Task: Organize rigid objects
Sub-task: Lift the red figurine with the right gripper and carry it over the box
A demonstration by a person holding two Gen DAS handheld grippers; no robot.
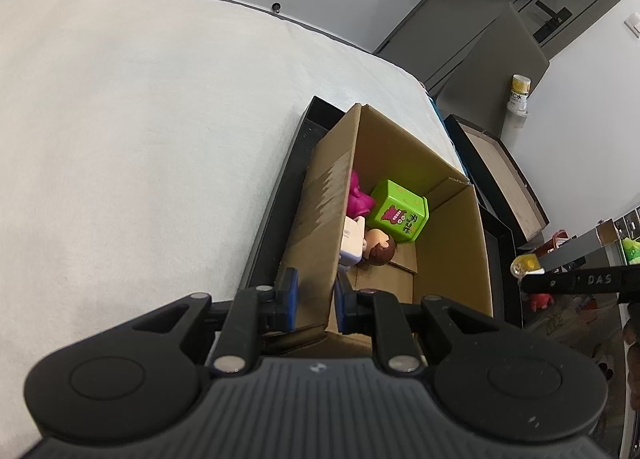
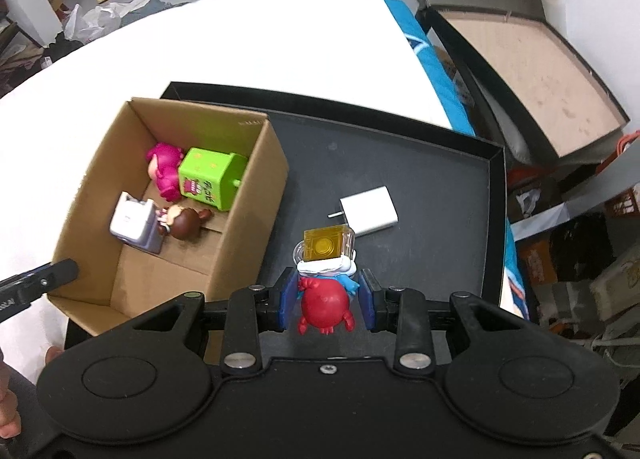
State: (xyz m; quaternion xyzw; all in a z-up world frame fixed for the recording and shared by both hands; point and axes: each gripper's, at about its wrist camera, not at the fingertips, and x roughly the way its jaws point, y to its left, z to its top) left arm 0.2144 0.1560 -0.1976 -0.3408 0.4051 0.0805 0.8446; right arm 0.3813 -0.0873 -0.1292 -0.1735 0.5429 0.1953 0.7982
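Red figurine (image 2: pixel 325 305): lower centre of right wrist view, between blue pads (image 2: pixel 289 299), yellow block on its head, above black tray (image 2: pixel 400 163).
Right gripper (image 2: pixel 327 302): jaws narrowed around figurine; pads appear touching both sides, likely carrying it.
Left gripper (image 1: pixel 314 301): bottom centre of left wrist view, jaws nearly closed, straddling near wall of cardboard box (image 1: pixel 320 195); appears to pinch it, steadying box.
Box contents: green cube (image 2: pixel 208 175), pink figure (image 2: pixel 164 169), brown-haired doll (image 2: pixel 186 221), white-lilac item (image 2: pixel 134 223), centre left of right wrist view.
White charger (image 2: pixel 370 211): loose on tray, centre right.
Risk: round smooth body may slip or rotate between pads; tall head may clip box rim on transfer.
Risk: box may tip if wall pulled.
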